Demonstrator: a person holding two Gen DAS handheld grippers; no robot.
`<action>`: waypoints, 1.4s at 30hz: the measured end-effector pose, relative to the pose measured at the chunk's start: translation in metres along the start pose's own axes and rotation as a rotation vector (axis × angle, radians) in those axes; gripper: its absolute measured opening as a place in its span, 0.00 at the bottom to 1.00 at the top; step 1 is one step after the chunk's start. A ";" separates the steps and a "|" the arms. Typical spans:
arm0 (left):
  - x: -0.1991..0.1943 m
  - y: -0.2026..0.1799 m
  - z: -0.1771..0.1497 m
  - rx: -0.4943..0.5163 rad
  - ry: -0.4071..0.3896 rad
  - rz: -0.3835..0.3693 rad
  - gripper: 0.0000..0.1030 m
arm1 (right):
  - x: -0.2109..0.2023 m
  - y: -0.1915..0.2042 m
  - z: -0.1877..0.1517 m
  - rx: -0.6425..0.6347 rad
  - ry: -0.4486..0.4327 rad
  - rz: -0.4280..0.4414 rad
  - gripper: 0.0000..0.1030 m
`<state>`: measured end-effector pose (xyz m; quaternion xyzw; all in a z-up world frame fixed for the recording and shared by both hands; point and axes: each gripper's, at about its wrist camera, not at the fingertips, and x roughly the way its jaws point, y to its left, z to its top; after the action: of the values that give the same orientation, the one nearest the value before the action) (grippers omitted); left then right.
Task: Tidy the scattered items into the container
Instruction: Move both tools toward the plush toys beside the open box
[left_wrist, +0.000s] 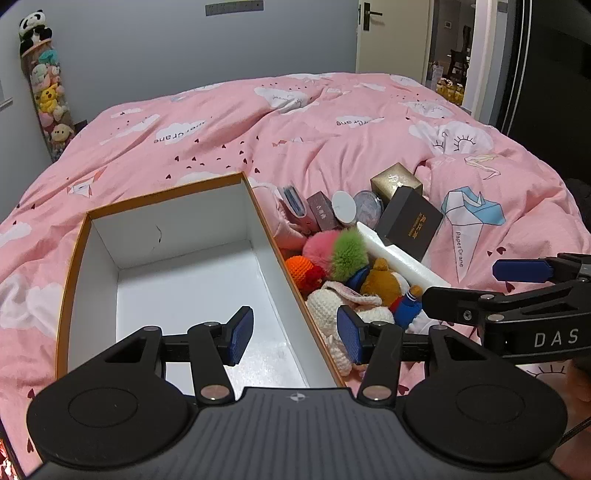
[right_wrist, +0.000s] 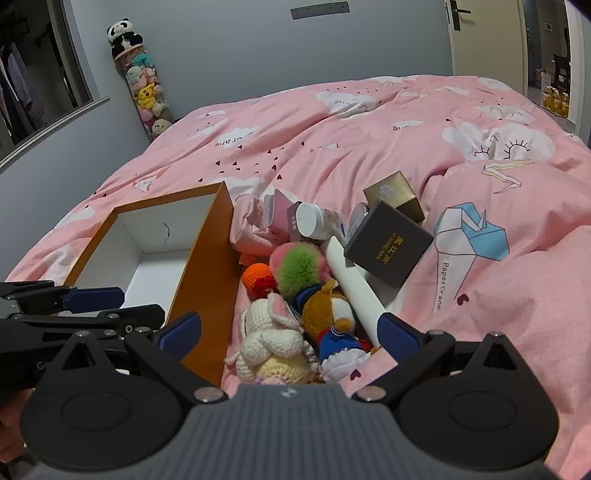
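The empty orange box (left_wrist: 192, 295) with white inside lies on the pink duvet. My left gripper (left_wrist: 295, 338) is open, and its blue pads straddle the box's right wall without pressing it. Beside that wall is a heap: a white crocheted bunny (right_wrist: 273, 332), a brown bear plush (right_wrist: 332, 314), a pink-green pom-pom (right_wrist: 299, 266), an orange crochet ball (right_wrist: 256, 277), a white rod (right_wrist: 354, 288), a black box (right_wrist: 388, 247), a gold box (right_wrist: 395, 194) and a white-lidded jar (right_wrist: 312, 221). My right gripper (right_wrist: 288, 332) hangs wide open just above the bunny and bear, holding nothing.
The pink duvet (right_wrist: 369, 140) with cloud prints covers the whole bed, rumpled to the right of the heap. A clear tube of plush toys (right_wrist: 147, 92) topped by a panda stands against the grey wall. A doorway (left_wrist: 447, 48) opens at the far right.
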<state>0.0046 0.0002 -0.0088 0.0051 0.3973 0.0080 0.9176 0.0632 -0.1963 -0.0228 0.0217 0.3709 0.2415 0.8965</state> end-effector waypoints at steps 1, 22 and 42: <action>0.000 0.001 0.000 -0.001 0.001 -0.001 0.57 | 0.001 0.000 0.000 0.000 0.003 -0.001 0.99; 0.003 0.002 0.007 0.010 -0.008 -0.027 0.57 | 0.004 -0.009 0.003 -0.011 -0.002 -0.019 0.98; 0.031 -0.038 0.028 0.261 0.029 -0.194 0.26 | 0.038 -0.048 0.006 -0.065 0.087 -0.021 0.40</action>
<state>0.0467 -0.0372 -0.0131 0.0858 0.4068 -0.1320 0.8998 0.1108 -0.2211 -0.0536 -0.0219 0.4017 0.2450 0.8821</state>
